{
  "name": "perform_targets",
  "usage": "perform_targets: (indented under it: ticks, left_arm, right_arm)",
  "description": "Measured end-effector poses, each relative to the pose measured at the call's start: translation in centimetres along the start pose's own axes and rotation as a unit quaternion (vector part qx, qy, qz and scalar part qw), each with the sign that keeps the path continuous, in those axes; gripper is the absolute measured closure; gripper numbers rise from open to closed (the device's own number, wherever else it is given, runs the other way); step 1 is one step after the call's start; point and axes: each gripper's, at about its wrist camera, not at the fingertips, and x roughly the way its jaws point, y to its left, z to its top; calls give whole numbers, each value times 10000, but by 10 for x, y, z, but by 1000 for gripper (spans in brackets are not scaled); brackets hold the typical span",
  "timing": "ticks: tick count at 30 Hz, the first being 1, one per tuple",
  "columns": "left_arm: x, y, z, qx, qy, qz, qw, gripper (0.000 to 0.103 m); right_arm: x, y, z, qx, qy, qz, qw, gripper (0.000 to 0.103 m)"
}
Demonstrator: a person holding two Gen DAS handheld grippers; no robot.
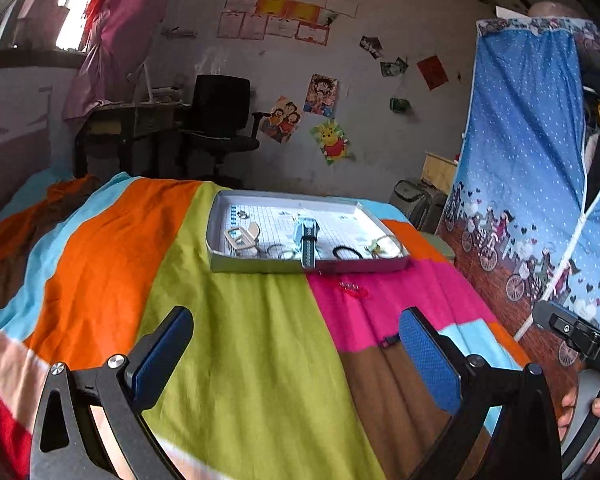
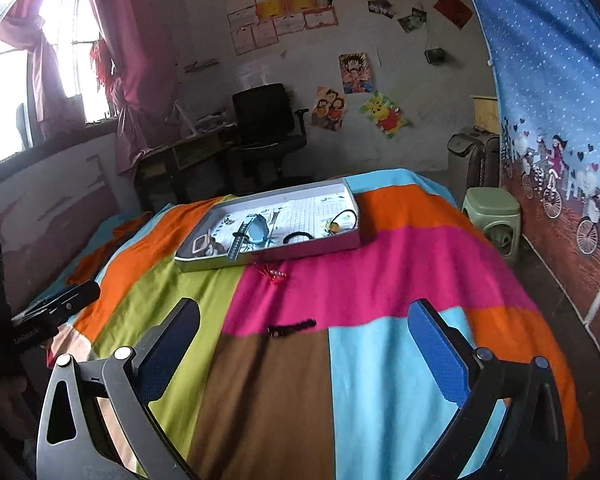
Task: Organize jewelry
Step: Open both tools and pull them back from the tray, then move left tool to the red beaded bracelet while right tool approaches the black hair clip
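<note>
Mostly sorted into tray (image 2: 352, 216), red trinket (image 2: 276, 274) and black clasp (image 2: 292, 326) left on bedspread (image 2: 260, 380), both grippers (image 1: 296, 364) (image 2: 304, 360) wide, empty.

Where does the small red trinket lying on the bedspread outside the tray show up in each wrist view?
Left wrist view: the red trinket lies on the pink patch, just below the tray's near wall, right of centre.
Right wrist view: the red trinket lies on the pink patch below the tray's near wall, left of centre.
Shared landmark: the blue watch in the tray.
</note>
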Motion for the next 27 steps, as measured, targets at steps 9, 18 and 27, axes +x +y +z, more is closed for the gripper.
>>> perform_targets:
  ticks: [9,18,27]
  left_arm:
    - [-11,-14,-24,262,746,333,9963,0]
    - [6,-14,-14,243,858,212,9958,0]
    - [54,-19,1,396,1046,-29,9937,0]
  right_arm:
    - [-9,3,-19,-145,593,-134,9980,1]
    - [-5,7,-21,-249,530,-184,9981,1]
    - [27,9,-17,-471,616,-361,9963,1]
